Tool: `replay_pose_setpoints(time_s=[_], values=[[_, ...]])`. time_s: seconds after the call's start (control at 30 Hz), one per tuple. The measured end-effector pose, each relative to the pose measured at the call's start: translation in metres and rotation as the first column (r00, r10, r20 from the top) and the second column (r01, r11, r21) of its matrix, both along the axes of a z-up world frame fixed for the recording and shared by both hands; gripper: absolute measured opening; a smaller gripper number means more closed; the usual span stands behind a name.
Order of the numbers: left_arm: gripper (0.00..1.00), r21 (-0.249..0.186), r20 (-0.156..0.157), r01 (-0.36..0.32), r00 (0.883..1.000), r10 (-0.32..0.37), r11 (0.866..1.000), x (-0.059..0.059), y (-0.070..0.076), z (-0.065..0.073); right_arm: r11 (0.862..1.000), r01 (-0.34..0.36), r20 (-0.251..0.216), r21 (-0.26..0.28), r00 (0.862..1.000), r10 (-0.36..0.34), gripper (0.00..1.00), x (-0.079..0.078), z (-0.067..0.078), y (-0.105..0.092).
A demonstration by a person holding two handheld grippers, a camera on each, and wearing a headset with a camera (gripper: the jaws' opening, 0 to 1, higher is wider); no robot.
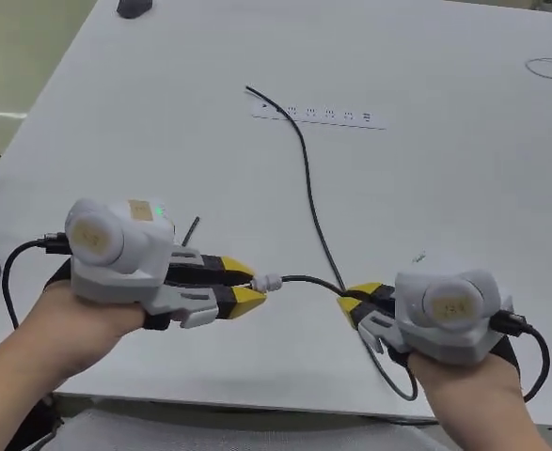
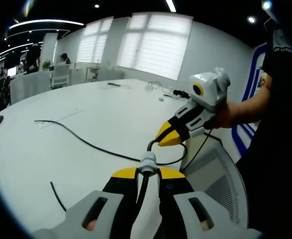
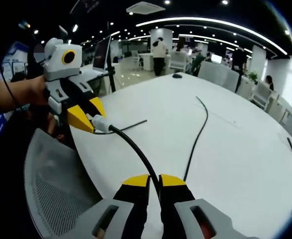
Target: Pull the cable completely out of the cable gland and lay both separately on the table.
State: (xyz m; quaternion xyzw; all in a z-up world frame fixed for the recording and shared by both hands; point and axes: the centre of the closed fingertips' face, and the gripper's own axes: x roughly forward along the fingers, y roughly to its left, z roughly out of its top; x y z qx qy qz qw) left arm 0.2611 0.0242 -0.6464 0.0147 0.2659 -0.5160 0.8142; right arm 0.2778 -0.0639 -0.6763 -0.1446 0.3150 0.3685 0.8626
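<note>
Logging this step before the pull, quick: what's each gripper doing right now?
Left gripper: jaws shut on the cable gland.
Right gripper: jaws shut on the cable.

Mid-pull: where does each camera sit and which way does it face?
Head view: on the headset, looking down at the table; both hands show.
Left gripper view: rides the left gripper, facing the right gripper and its arm.
Right gripper view: rides the right gripper, facing the left one.
All share the cable gland on the cable.
</note>
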Motion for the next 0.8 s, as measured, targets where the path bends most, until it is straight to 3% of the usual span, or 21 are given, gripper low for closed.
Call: replay_pose_setpoints(time_s=[0.23,0.33,0.4,0.57,0.67,0.73,0.8], values=[[0.15,0.003,-0.011,-0.013,1.000,0.013,1.000,0.003,0.003,-0.002,0.999,-0.040,0.040,-0.013,0.998,0.041,0.09,0.005,0.011,0.004],[0.15,-0.001,-0.015,-0.014,1.000,0.014,1.000,0.004,0.002,-0.002,0.997,-0.073,0.051,-0.037,0.996,0.075,0.16,0.005,0.015,0.009],[0.15,0.001,-0.018,-0.012,1.000,0.012,1.000,0.004,0.000,-0.003,0.991,-0.118,0.082,-0.060,0.989,0.123,0.18,0.004,0.024,0.016],[0.15,0.004,-0.015,-0.007,1.000,0.007,1.000,0.007,-0.003,-0.004,0.965,-0.219,0.132,-0.145,0.962,0.239,0.17,0.001,0.036,0.035],[0.15,0.001,-0.017,-0.006,1.000,0.006,1.000,0.008,-0.003,-0.004,0.944,-0.267,0.142,-0.195,0.945,0.296,0.17,0.000,0.034,0.047],[0.15,0.001,-0.017,-0.002,1.000,0.002,1.000,0.007,-0.004,-0.004,0.922,-0.306,0.112,-0.236,0.934,0.339,0.14,-0.004,0.027,0.052],[0.15,0.011,-0.012,0.004,1.000,-0.004,1.000,0.007,-0.004,-0.004,0.917,-0.311,0.140,-0.248,0.925,0.352,0.13,-0.001,0.029,0.059]])
